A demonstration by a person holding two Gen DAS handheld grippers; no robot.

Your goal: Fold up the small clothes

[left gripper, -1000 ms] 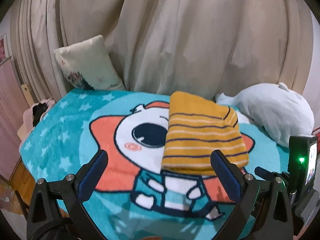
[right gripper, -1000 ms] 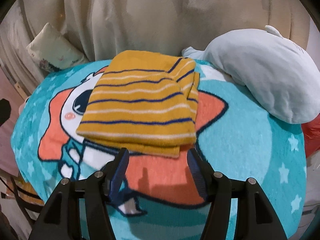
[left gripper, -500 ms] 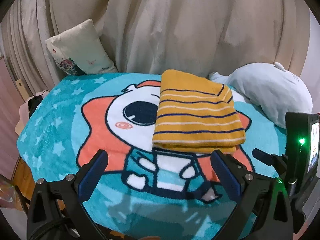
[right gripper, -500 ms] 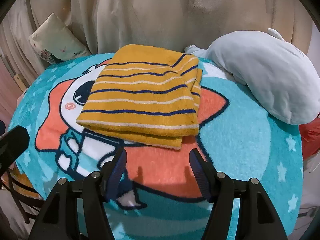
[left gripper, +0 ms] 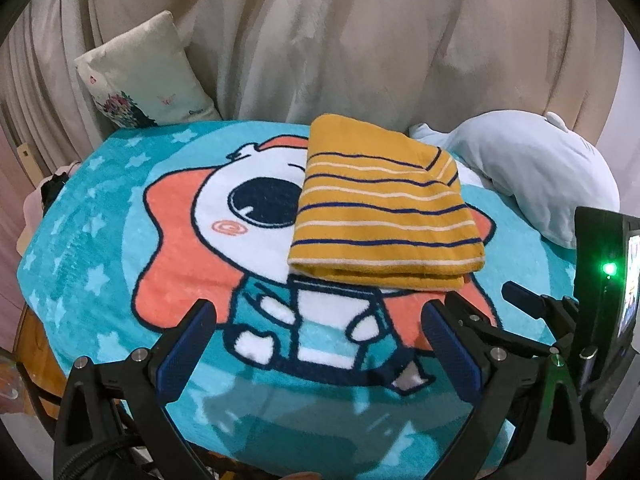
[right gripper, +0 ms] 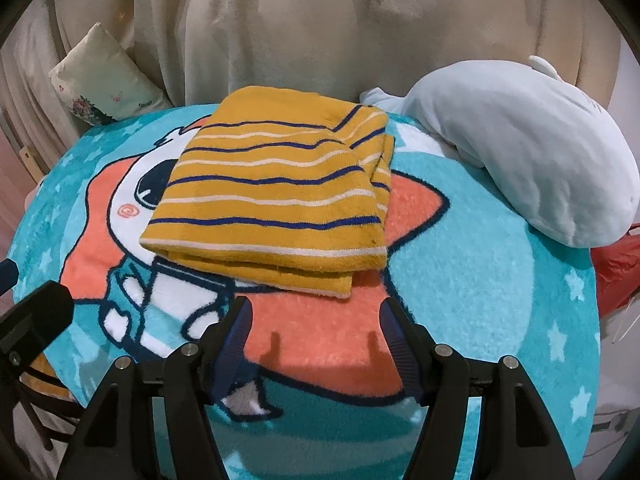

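A yellow garment with navy and cream stripes (left gripper: 384,208) lies folded into a flat rectangle on the teal cartoon blanket (left gripper: 120,240); it also shows in the right wrist view (right gripper: 276,196). My left gripper (left gripper: 320,344) is open and empty, held back from the garment's near edge. My right gripper (right gripper: 316,328) is open and empty, just short of the garment's near right corner. Neither gripper touches the cloth.
A white plush toy (right gripper: 520,148) lies on the blanket to the right of the garment. A cream flowered pillow (left gripper: 140,76) leans at the back left against beige curtains (left gripper: 360,40). Something red (right gripper: 616,268) shows at the right edge. The blanket's near edge drops off below the grippers.
Both grippers have drawn back and a little upward from the folded garment, so more blanket shows in front of them. The garment has not moved. Both stay open.
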